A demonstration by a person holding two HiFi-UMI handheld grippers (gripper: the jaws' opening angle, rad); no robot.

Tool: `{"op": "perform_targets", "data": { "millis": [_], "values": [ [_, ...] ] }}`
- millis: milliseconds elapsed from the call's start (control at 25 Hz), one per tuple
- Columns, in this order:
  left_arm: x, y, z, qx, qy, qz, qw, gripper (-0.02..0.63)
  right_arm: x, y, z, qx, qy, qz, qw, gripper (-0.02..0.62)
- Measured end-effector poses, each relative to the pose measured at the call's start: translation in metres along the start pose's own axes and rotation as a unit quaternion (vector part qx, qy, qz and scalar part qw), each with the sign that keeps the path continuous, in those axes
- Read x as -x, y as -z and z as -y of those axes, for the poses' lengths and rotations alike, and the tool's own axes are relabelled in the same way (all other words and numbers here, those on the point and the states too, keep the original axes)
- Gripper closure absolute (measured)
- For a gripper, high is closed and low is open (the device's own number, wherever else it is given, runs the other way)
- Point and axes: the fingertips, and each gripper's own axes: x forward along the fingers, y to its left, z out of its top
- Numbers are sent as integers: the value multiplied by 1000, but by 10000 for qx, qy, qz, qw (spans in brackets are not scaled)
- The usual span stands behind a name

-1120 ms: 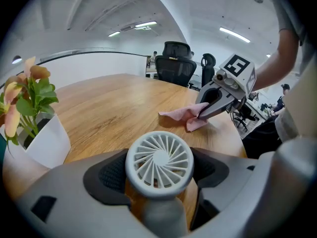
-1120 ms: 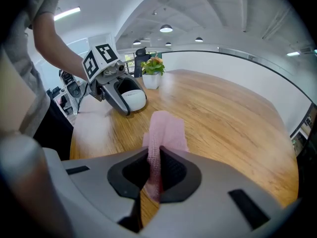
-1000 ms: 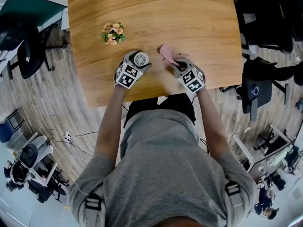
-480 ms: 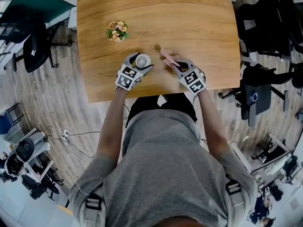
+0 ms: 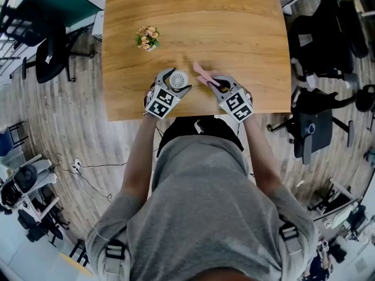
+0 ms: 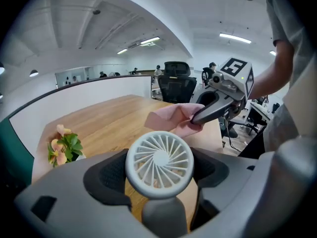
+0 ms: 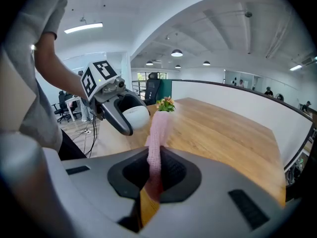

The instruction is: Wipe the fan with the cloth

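White round plastic fan [image 6: 158, 163] with a spoked front grille sits clamped between the two jaws of the left hand-held gripper [image 5: 176, 81], its face turned back toward that gripper's camera and its grey stem running down between the jaw bases. The jaws press on both sides of the grille ring. In the head view the fan lies over the near part of the light wooden surface [image 5: 234, 28], a little left of the middle, close to the person's body. Just beside it on the right, the right hand-held gripper [image 7: 154, 170] is closed on a soft pink cloth [image 7: 159, 128]. The cloth is pinched thin between the dark pads and stands up out of them as a narrow folded strip. In the left gripper view the loose end of the cloth spreads out past the right jaws' tips, near the fan's upper rim but apart from it; no contact between cloth and fan shows. The two tools angle toward each other, marker cubes facing up. Farther back on the left of the surface stands a small pot of pink and orange flowers with green leaves [image 5: 147, 38], well apart from both tools. Black office chairs [image 5: 316, 122] stand on the wood-patterned floor around the surface.
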Motion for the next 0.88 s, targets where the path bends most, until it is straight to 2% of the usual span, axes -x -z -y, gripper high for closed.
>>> {"op": "perform_targets", "data": {
  "millis": [320,600,880],
  "values": [
    [13,-32,36,-498,-214,-21,9985,225,27,-58,-14,167,-379,695,9967,565],
    [18,-46,53,-623,-372,-83,9973,225,35,-93,-32,479,-709,1061,9907,565],
    [16,-52,65,-713,-393,-141,9966,225,36,-108,-52,747,-947,1185,9856,565]
  ]
}}
